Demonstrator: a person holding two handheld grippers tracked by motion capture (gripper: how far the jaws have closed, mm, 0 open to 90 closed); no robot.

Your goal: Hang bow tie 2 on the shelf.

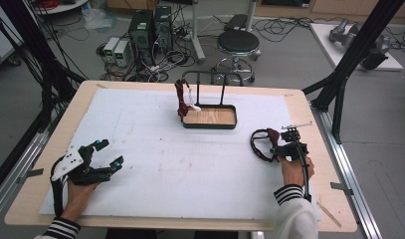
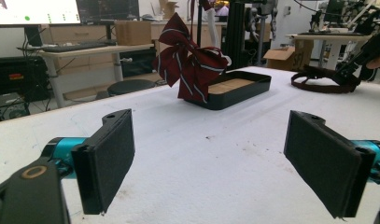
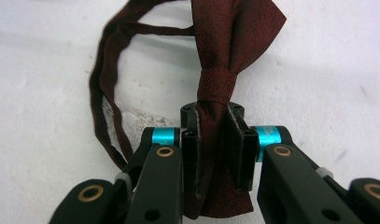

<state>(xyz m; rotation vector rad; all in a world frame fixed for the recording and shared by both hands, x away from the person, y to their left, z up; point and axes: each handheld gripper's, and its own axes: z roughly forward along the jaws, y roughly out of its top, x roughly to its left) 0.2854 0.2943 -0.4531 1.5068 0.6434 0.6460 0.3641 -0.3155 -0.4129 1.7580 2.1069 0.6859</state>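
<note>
A plain dark red bow tie [image 3: 234, 28] lies on the white mat, its strap [image 3: 101, 93] curling off to the left. My right gripper [image 3: 215, 121] is shut on the tie's knot and lower wing. From above, that gripper [image 1: 282, 149] sits at the table's right with the bow tie [image 1: 262, 144] just left of it. A striped red bow tie [image 1: 182, 102] hangs from a black rack [image 1: 210, 74] above a wooden-bottomed tray [image 1: 210, 125]. My left gripper [image 1: 110, 152] rests at the near left, open, with nothing between its pads [image 2: 108, 163]. It faces the striped tie [image 2: 190, 65].
A white mat [image 1: 155, 164] covers the wooden table. Black frame posts [image 1: 349, 55] stand off the right corner. A stool [image 1: 238, 42] and computer towers [image 1: 150, 30] with cables sit on the floor beyond the far edge.
</note>
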